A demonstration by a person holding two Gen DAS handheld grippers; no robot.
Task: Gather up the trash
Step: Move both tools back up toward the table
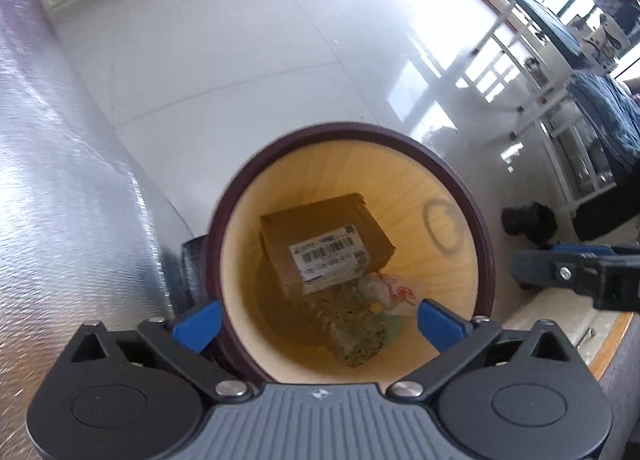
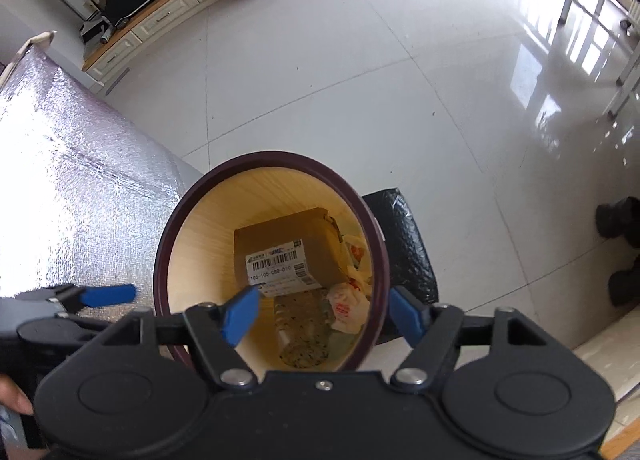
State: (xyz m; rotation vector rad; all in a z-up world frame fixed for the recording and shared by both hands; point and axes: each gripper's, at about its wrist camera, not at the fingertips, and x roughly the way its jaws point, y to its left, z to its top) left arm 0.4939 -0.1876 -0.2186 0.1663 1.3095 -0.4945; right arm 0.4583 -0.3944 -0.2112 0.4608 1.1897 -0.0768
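The trash, light and crushable, is seen in the bin below both empty, spread hand-held grippers; any crumpled edge could be pinched.

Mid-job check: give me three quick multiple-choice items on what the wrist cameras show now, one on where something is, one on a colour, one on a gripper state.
1. Where is the cardboard box?
A. On the silver mat
B. Inside the bin
C. On the bare floor

2. What colour is the bin's rim?
A. Dark maroon
B. Bright green
C. White

3. How does the left hand-held gripper stand?
A. Shut on the box
B. Shut on a wrapper
C. Open and empty

Answers:
1 B: the box lies on the bin bottom, leaning over a speckled clear bag and a white wrapper.
2 A: a dark maroon ring tops the pale wood-look wall.
3 C: its blue fingers stand wide apart above the bin with nothing between them.
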